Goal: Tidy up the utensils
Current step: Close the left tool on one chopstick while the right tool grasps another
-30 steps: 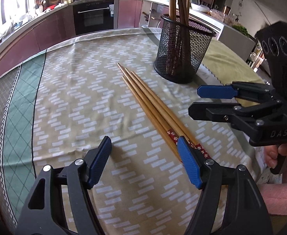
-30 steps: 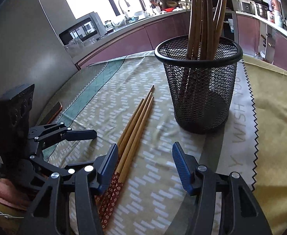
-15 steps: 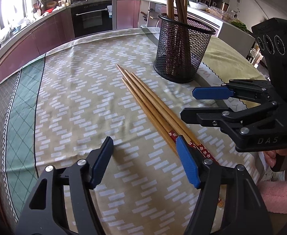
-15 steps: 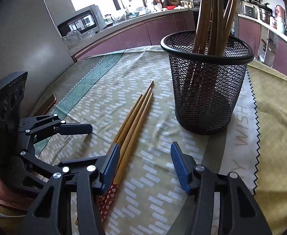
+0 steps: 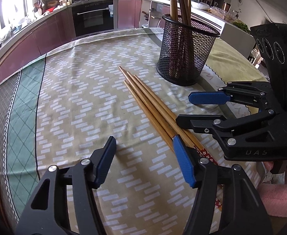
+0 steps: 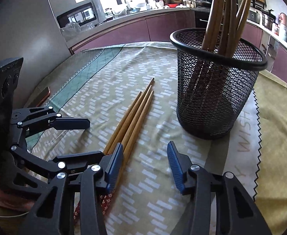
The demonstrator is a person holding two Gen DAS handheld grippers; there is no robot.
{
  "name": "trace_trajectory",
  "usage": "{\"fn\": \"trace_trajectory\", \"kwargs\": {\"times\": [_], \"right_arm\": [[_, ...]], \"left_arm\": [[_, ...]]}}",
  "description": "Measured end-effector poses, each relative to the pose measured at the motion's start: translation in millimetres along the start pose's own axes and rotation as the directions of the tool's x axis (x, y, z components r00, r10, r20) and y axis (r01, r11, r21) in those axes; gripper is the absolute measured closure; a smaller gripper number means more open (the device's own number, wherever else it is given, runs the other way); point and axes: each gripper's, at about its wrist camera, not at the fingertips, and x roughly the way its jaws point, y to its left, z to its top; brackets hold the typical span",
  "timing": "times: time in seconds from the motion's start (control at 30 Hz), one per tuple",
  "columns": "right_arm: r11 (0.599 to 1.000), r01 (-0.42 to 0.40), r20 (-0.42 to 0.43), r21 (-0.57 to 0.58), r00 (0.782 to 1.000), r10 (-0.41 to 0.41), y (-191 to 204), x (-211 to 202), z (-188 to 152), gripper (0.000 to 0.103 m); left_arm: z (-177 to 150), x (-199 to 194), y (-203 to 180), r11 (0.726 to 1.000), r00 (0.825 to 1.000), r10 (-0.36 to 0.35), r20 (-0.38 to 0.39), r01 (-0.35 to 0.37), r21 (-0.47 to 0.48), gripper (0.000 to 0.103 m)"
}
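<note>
Item one, nearest: I am holding my left tool (image 5: 143,156) released, jaws standing wide apart and gripping nothing, low over the table (image 5: 69,105) with its right finger just beside the patterned red ends of the loose chopsticks (image 5: 151,105). Item two: I am keeping my right tool (image 6: 144,163) released as well, jaws parted and empty, its left finger hanging over the handle end of the same bundle, the two tools crossing close to each other. Item three: four loose chopsticks are lying side by side on the patterned cloth, touching along their lengths, tips pointing away toward the holder. Item four, farthest: a black mesh holder (image 5: 184,52) is standing upright just beyond the tips, already carrying several chopsticks (image 6: 223,17) leaning against its rim. Step in hand, by my reading: approaching the loose bundle for pickup. The next move is calling for settling one tool around a chopstick near its handle end, clenching, then lifting and tipping it upright over the holder's mouth.
</note>
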Motion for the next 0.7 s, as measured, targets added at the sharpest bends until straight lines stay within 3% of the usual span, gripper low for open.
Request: {"fn": "trace_trajectory", "kwargs": {"times": [0.2,0.33,0.7], "right_arm": [[0.999,0.039,-0.012,-0.029,0.999,-0.04,4.2,1.9,3.2,0.059],[0.997,0.065,-0.024,-0.049,0.998,-0.066,5.5,4.1,3.1,0.066],[0.998,0.052,-0.024,-0.041,0.998,-0.053,0.4,2.6,3.1,0.068]], "left_arm": [[3.4,0.7,2.5,1.0,1.0,-0.016,-0.013,0.016,-0.011,0.047],[5.2,2.4,0.7,1.0,1.0,-0.016,-0.011,0.016,-0.005,0.047],[10.3,6.4,2.0,0.999,0.999,-0.034,-0.015,0.034,-0.014,0.054]]}}
